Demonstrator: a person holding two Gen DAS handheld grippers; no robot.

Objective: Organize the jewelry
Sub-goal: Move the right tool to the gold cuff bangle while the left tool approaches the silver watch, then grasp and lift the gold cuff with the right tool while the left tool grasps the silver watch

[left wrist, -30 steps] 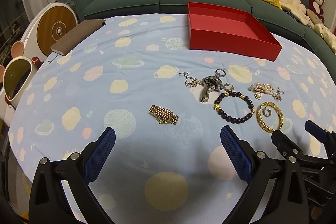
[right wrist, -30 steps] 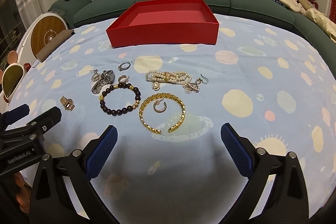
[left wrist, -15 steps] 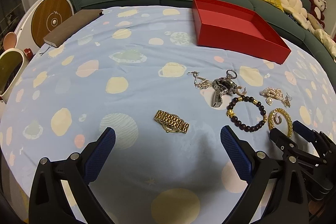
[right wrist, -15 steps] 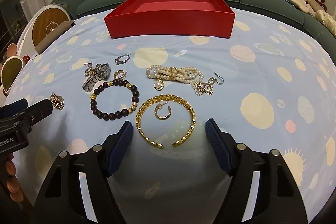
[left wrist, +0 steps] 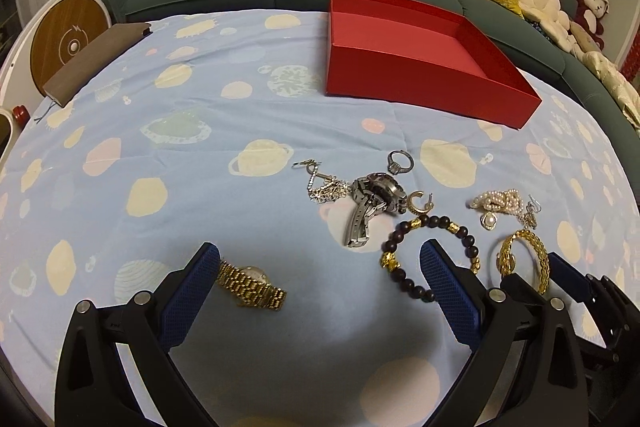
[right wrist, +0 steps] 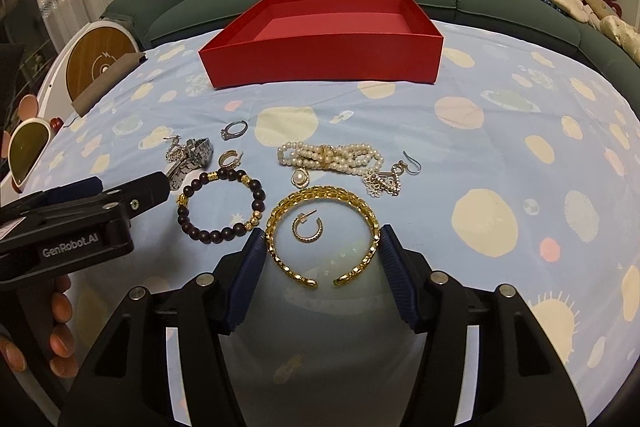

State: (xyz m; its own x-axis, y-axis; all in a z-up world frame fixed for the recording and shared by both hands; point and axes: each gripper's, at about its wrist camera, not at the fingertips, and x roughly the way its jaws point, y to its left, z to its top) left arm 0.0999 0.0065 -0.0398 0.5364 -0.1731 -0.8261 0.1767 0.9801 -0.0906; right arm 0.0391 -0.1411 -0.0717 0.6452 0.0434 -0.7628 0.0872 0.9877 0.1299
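On planet-print cloth (right wrist: 500, 131): one red box (right wrist: 320, 61), two watches, both grippers spread, empty.

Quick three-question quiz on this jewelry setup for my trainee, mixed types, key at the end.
1. True or false: the red box already holds jewelry.
2. Which piece lies between the right claw fingers? A) gold cuff bangle B) pearl bracelet C) dark bead bracelet
3. Fill in: the left claw has the gold ____ beside its left finger.

Key: 1 false; 2 A; 3 watch.
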